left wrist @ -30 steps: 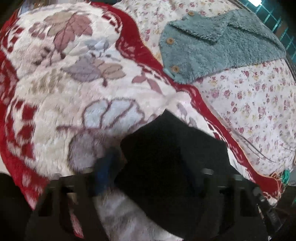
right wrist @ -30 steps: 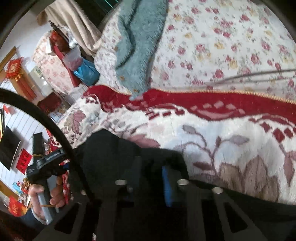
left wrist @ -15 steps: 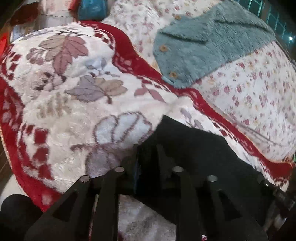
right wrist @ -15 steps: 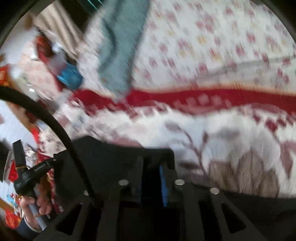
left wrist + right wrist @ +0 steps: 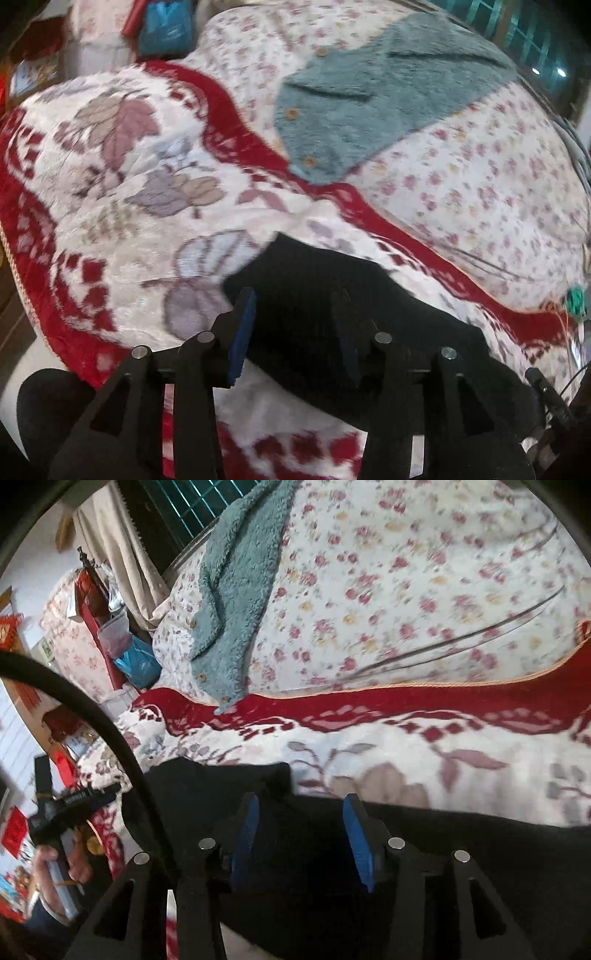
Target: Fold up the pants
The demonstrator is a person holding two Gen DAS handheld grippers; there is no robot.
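The black pants (image 5: 332, 295) lie folded on a white and red leaf-patterned blanket (image 5: 122, 192). They also show in the right wrist view (image 5: 229, 786). My left gripper (image 5: 295, 332) is open, its blue pads on either side of the pants' near edge, holding nothing. My right gripper (image 5: 301, 827) is open too, just above the dark cloth, with its blue pads apart. The left gripper's handle and the hand on it (image 5: 66, 812) show at the left of the right wrist view.
A teal fleece cardigan (image 5: 376, 96) lies on the flowered bedspread (image 5: 480, 177) beyond the blanket. A blue bag (image 5: 166, 26) and red furniture stand past the bed's far left edge. Thin cables (image 5: 461, 635) cross the bedspread.
Both grippers were shut on the pants' edge half a second ago and have opened, letting the cloth go. The pants now rest on the blanket.
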